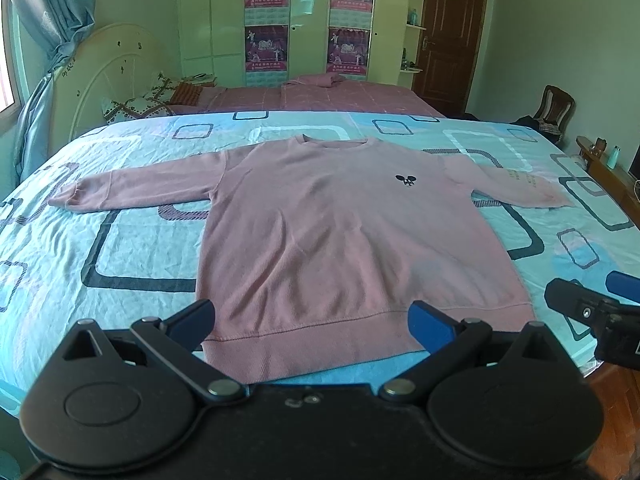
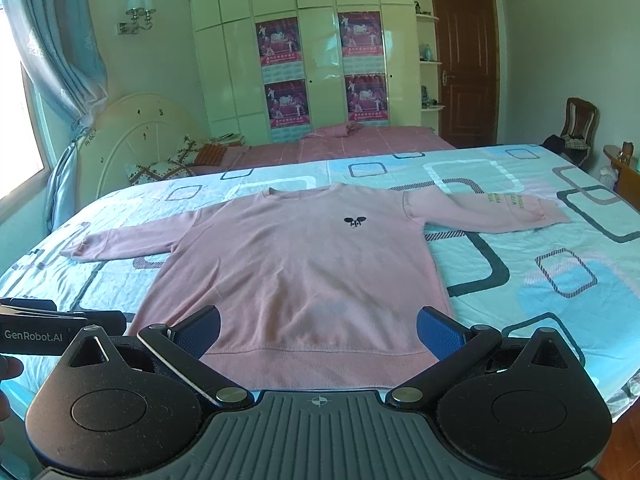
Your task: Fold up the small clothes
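A pink long-sleeved sweatshirt (image 1: 340, 232) lies flat and face up on the bed, sleeves spread to both sides, a small black logo on its chest. Its hem faces me. My left gripper (image 1: 312, 326) hovers open above the hem, nothing between its blue-padded fingers. The right gripper's tip (image 1: 592, 304) shows at the right edge of the left wrist view. In the right wrist view the same sweatshirt (image 2: 296, 272) fills the middle, and my right gripper (image 2: 318, 334) hangs open over the hem, holding nothing. The left gripper's body (image 2: 44, 330) shows at the left edge there.
The bed sheet (image 1: 100, 248) is light blue with rounded-square patterns. A second bed with a pink cover (image 1: 320, 94) lies behind, then a cream wardrobe (image 2: 312, 52) with posters. A wooden chair (image 2: 580, 120) and a dark door (image 2: 466, 68) stand at the right.
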### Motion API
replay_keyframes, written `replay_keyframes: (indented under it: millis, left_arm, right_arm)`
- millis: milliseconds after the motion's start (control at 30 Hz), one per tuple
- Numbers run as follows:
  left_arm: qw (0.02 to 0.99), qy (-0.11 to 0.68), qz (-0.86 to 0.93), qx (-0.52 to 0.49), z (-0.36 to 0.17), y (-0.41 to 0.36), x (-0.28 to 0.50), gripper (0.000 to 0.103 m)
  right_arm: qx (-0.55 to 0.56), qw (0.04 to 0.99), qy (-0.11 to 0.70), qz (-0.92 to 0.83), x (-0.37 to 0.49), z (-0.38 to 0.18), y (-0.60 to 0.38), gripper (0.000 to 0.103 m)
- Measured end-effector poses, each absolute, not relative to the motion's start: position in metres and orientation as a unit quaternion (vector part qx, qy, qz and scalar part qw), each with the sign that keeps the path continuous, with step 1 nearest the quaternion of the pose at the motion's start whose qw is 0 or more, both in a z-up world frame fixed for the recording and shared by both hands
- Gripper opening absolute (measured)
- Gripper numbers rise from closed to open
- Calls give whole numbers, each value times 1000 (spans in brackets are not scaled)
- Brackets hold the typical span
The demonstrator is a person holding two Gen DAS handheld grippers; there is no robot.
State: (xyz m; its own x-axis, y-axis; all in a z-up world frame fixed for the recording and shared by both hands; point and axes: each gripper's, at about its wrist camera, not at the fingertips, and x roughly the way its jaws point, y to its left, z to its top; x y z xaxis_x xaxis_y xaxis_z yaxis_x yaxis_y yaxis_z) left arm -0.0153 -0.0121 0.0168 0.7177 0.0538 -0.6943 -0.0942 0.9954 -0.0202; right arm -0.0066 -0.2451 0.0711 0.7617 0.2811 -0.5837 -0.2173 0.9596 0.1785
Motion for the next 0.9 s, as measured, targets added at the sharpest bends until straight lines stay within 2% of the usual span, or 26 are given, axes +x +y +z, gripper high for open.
replay_keyframes:
  millis: [900]
  left_arm:
    - [925,377,48,-20,15,-15,-11,102]
  right_arm:
    - [45,938,318,132,2,69,-245,103]
